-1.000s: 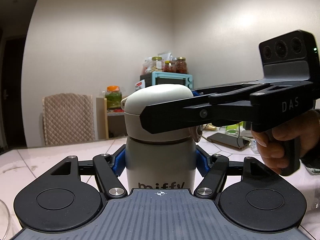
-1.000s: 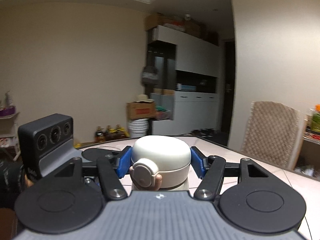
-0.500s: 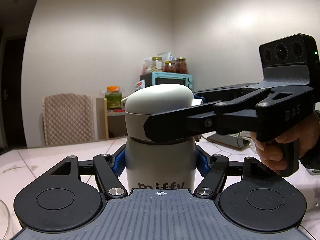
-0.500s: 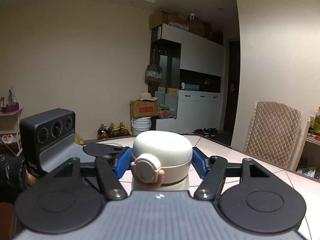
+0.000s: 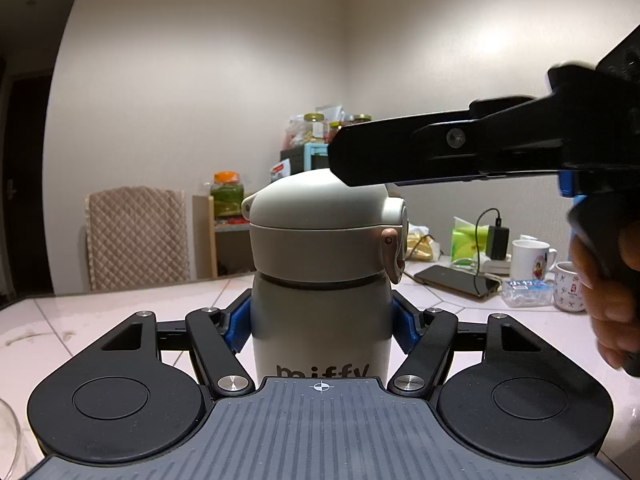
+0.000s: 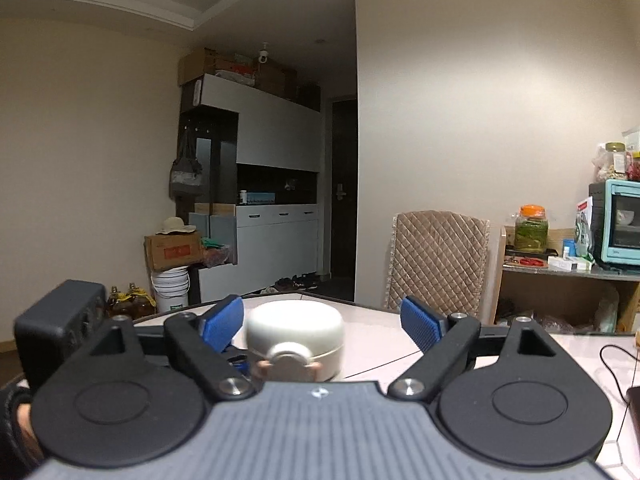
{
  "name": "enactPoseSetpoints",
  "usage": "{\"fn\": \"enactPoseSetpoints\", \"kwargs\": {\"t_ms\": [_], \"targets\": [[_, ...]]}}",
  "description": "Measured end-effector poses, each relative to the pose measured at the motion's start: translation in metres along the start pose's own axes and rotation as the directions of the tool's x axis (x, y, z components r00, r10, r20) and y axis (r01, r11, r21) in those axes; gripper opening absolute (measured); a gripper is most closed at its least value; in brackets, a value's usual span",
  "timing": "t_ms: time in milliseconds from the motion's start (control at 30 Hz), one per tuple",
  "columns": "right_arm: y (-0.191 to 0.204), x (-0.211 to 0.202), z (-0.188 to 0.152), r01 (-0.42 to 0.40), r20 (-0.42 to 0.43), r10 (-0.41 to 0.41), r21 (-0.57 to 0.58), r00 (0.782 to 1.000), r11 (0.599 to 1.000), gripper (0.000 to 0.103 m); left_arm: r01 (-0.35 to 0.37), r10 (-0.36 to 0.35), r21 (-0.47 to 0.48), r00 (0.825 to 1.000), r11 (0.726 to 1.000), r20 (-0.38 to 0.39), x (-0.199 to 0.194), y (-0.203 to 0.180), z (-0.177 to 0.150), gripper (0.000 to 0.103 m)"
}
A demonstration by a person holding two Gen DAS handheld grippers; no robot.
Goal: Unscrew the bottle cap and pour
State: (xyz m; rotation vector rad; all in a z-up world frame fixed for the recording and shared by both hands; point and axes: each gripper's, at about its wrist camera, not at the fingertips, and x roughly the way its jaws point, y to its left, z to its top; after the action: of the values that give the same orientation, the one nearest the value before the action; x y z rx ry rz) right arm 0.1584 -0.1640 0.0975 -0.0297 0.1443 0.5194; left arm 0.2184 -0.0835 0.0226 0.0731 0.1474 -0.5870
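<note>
Left gripper (image 5: 320, 320) clamps the bottle (image 5: 322, 320); right gripper (image 6: 320, 320) jaws, just opening, stand clear of the cap (image 6: 295, 330).

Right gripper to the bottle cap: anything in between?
Nothing visible. The right gripper has just been opening; its blue pads stand apart from the cap, which sits between them with bare table behind. The left gripper clamps the bottle lower down, below the cap.

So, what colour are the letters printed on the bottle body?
The letters on the bottle are dark brown, almost black, on a cream body. The left wrist view shows this best.
</note>
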Motion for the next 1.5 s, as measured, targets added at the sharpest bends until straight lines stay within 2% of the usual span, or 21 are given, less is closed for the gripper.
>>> {"fn": "enactPoseSetpoints", "kwargs": {"t_ms": [533,767,1133,1200,1500], "targets": [[0.040,0.020,-0.019,0.115,-0.012,-0.116,-0.081,0.993,0.990,0.086,0.000,0.000,0.000,1.000,1.000,0.000,0.006,0.006,-0.002,0.072],[0.043,0.022,-0.026,0.110,-0.027,-0.112,-0.080,0.993,0.991,0.082,0.000,0.000,0.001,1.000,1.000,0.000,0.005,0.005,-0.003,0.072],[0.042,0.025,-0.028,0.120,-0.029,-0.122,-0.070,0.992,0.990,0.071,0.000,0.000,0.002,1.000,1.000,0.001,0.000,0.004,-0.005,0.072],[0.043,0.025,-0.029,0.122,-0.030,-0.124,-0.071,0.992,0.990,0.065,0.000,0.000,0.002,1.000,1.000,0.001,0.000,0.003,-0.005,0.072],[0.036,0.025,-0.029,0.083,-0.029,-0.086,-0.082,0.996,0.993,0.065,-0.001,0.001,0.001,1.000,1.000,0.001,0.001,-0.001,-0.008,0.072]]}}
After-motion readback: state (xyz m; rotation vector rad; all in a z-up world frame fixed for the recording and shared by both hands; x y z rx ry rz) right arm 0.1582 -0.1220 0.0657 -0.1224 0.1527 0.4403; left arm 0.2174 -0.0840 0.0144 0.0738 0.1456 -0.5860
